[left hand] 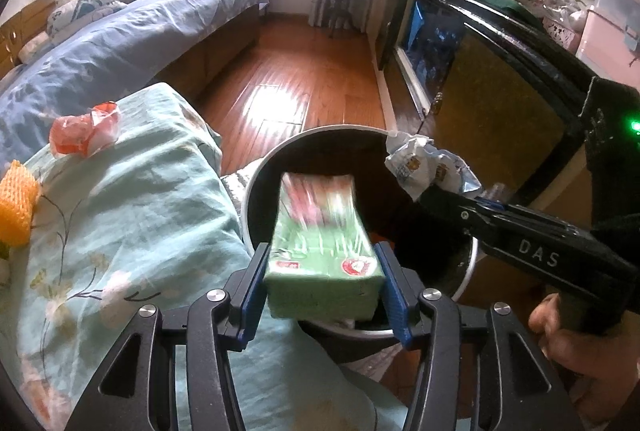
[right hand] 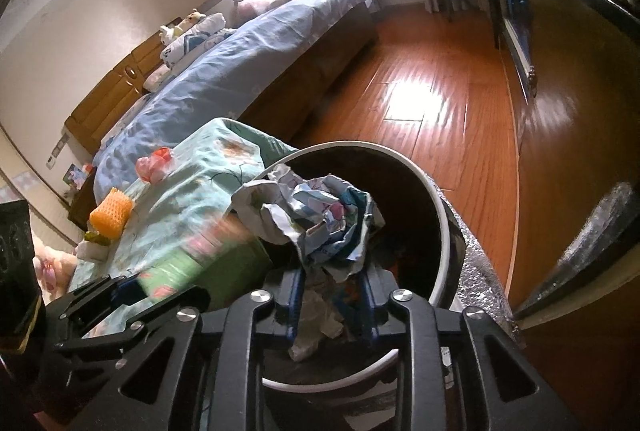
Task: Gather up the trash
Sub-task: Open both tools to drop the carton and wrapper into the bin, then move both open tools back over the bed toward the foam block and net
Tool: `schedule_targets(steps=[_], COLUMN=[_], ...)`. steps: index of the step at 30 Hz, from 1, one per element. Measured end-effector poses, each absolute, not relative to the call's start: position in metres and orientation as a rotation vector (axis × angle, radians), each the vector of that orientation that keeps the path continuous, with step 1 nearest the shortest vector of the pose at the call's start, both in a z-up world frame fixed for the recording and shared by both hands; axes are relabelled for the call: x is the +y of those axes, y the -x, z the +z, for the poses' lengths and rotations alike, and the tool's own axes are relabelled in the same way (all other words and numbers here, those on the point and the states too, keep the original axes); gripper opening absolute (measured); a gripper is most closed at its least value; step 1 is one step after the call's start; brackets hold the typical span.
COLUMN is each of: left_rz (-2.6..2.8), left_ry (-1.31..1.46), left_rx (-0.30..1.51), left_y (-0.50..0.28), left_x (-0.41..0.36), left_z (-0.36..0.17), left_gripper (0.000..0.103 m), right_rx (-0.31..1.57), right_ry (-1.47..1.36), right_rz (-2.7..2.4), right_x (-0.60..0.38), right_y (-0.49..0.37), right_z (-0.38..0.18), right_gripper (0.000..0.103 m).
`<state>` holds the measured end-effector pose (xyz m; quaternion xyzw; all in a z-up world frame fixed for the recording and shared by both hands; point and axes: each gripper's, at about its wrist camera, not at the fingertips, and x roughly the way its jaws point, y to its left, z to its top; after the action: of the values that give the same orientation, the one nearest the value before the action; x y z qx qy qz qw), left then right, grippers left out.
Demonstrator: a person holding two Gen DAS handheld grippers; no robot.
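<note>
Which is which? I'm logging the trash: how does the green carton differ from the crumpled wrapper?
The green carton is a rigid, flat-sided box; the crumpled wrapper is soft, wadded packaging. The carton is mostly green, while the wrapper is pale blue-white with printed pictures. The left hand-held gripper clamps the carton; the right hand-held gripper pinches the wrapper. Both are held over the round bin.

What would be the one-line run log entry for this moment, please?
left gripper: shut on green box, over trash bin | right gripper: shut on crumpled wrapper, over bin | on bedspread: red wrapper, orange foam net
</note>
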<state>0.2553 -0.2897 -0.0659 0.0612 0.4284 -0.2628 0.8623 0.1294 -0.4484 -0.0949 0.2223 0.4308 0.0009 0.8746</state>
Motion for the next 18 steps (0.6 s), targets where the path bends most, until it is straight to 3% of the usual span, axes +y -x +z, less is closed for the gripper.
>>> schedule_targets(steps=[1, 3, 18], left_rz=[-0.550, -0.545, -0.420], left_ry=[-0.126, -0.116, 0.037], left_rx=[0.895, 0.885, 0.914], left_y=[-0.254, -0.252, -0.223], left_x=[-0.288, -0.283, -0.197], left_z=[-0.065, -0.063, -0.071], left_gripper=[0.059, 0.064, 0.066], right_rx=[0.898, 0.891, 0.860], right_ry=[-0.467, -0.471, -0.459], right_rz=[-0.001, -0.001, 0.062], right_x=[-0.449, -0.449, -0.408], right_y=[-0.129, -0.129, -0.119], right_z=[-0.094, -0.093, -0.082], right_gripper=[0.038, 0.056, 0.080])
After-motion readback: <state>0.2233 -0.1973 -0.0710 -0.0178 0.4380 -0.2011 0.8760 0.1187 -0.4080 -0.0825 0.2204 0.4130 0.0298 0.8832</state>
